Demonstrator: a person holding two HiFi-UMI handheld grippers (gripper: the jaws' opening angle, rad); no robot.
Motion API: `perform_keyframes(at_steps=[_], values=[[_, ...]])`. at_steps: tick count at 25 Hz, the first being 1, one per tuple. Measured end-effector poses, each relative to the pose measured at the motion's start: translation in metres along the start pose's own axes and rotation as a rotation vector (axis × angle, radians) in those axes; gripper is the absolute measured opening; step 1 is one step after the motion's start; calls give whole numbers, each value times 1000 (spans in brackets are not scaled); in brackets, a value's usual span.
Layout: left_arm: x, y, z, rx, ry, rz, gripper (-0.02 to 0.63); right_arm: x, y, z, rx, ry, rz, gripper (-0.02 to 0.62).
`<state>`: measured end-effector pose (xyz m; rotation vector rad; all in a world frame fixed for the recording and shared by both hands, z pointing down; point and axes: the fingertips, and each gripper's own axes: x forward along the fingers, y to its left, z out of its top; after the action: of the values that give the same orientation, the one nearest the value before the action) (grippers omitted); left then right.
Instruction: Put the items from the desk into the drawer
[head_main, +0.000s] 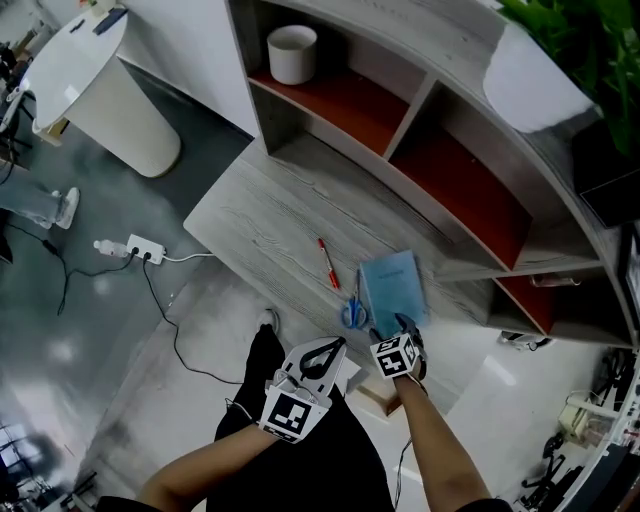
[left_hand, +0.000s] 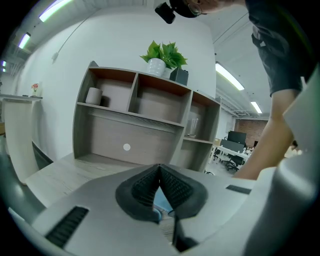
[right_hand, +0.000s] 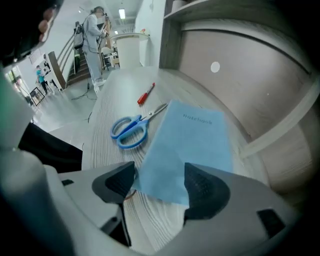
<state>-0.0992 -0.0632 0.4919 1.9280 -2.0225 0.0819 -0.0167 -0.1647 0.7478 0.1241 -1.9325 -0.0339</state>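
So the pale grey wood-grain tabletop (head_main: 262, 222) runs in front of a grey shelf unit with red-brown cubbies (head_main: 345, 100). All three desk items are sitting on it at the near right: the light blue notebook (right_hand: 192, 140) furthest right, the blue-handled scissors (right_hand: 131, 131) just beside its left edge, and the small red pen (right_hand: 146, 93) farther off to the left. The right hand-held gripper (right_hand: 159, 182) is spread wide with the notebook's near corner between its jaws but not pinched, and the left hand-held gripper (left_hand: 160, 169) hangs off the tabletop's near edge, jaws pressed together on nothing.
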Motion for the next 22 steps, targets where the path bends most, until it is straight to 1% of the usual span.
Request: perform_keyframes(at_steps=[3,6,8,11,13,17,20,22], values=[[0,3,-4,-11,13,6,3,3,-1,-3,10,5,31,313],[3,6,-11,-21,33,3,3,2,-4,-1,35,-27,28,311],[7,7,-15,-38,42,3,3,1,-6,-1,53,-39,32,310],[17,5,-23,-68,59,-2,3,1,-7,-2,87,-50,62,306],[26,3,-35,-90,86,-11,3,0,-7,0,111,-66,88,302],[51,-6,-72,-156,163,-42,3,-2,-11,0,131,-95,128,299],[70,-18,-97,-215,198,-100,3,-4,-11,1,146,-109,162,299],[81,-23,-111,-238,221,-126,3,-4,-9,2,154,-122,182,299]])
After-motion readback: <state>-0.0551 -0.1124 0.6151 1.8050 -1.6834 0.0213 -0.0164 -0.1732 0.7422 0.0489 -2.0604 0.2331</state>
